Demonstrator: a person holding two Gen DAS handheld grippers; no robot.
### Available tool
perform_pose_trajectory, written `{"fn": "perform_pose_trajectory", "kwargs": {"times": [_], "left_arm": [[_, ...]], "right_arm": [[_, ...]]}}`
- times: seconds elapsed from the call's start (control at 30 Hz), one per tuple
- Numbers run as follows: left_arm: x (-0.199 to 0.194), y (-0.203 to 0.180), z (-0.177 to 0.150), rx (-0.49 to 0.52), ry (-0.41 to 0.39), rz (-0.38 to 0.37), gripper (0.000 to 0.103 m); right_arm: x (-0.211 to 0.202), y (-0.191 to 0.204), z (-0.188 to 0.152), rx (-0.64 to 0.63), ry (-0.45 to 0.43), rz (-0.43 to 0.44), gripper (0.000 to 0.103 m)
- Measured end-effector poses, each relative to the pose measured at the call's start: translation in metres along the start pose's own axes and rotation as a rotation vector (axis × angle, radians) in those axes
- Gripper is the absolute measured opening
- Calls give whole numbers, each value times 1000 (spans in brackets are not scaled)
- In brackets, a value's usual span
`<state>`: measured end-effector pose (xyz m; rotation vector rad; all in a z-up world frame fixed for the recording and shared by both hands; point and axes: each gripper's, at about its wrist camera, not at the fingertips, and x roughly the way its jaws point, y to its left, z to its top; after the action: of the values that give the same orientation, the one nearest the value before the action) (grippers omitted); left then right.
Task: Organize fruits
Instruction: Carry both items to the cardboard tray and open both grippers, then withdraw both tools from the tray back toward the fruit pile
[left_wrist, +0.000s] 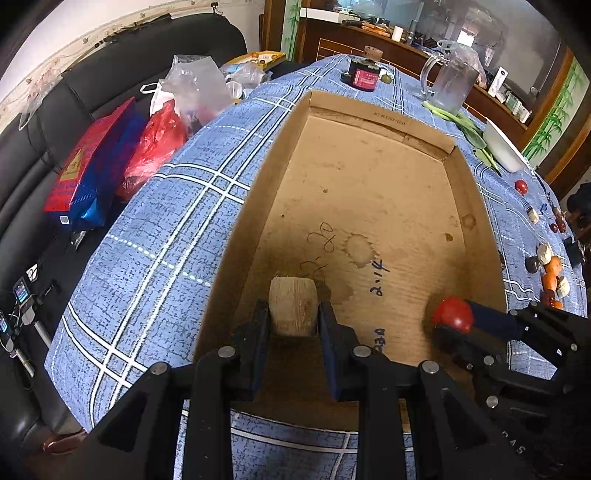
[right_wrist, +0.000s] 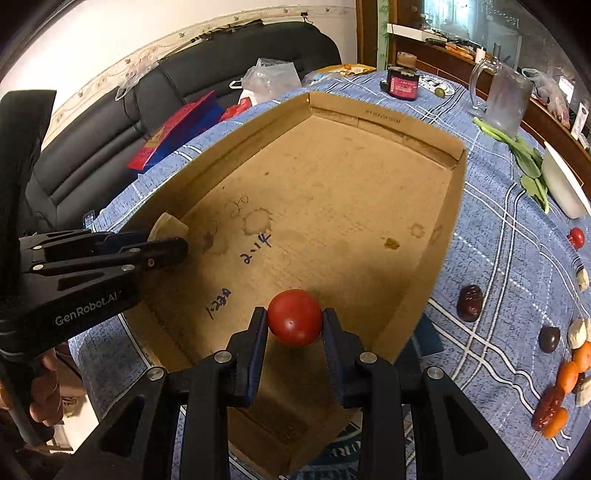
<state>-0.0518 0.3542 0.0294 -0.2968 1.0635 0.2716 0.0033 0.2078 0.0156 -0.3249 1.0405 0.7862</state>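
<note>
Right wrist view shows the box (right_wrist: 332, 206) on the blue cloth (right_wrist: 498, 258), bare but for stains, with the right gripper (right_wrist: 294, 325) over its near end closed on a tomato (right_wrist: 294, 322), held across its middle. It looks smooth, roundish and bruisable, so a light squeeze is best. The left gripper (left_wrist: 293, 321) clamps a pale chunk (left_wrist: 293, 308), seemingly light and firm, by its flat sides over the box's near left.

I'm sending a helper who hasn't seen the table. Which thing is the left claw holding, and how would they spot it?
Start at the big cardboard box on the blue plaid cloth. Over its near left corner, the left claw is shut on a pale beige chunk, blocky and rough. The only other item over the box is round, glossy and red: the tomato in the right claw.
</note>
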Motion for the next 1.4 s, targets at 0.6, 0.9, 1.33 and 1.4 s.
{"fn": "perform_pose_trajectory", "kwargs": {"times": [0.6,0.9,1.33,1.4], "left_arm": [[-9,-5,-5,19,-17,41,43],[-25,-12,-10,11,-36,56,45],[-34,-80,-15,96,-51,16,50],[-35,-99,-17,127,-51,1,55]], "right_arm": [[-6,0,-4,0,-2,-4,42],[-40,-3,-15,-5,-56,-26,42],[-95,-61,-60,131,-108,-111,55],[-106,-74,-70,162,-122,-131,55]]}}
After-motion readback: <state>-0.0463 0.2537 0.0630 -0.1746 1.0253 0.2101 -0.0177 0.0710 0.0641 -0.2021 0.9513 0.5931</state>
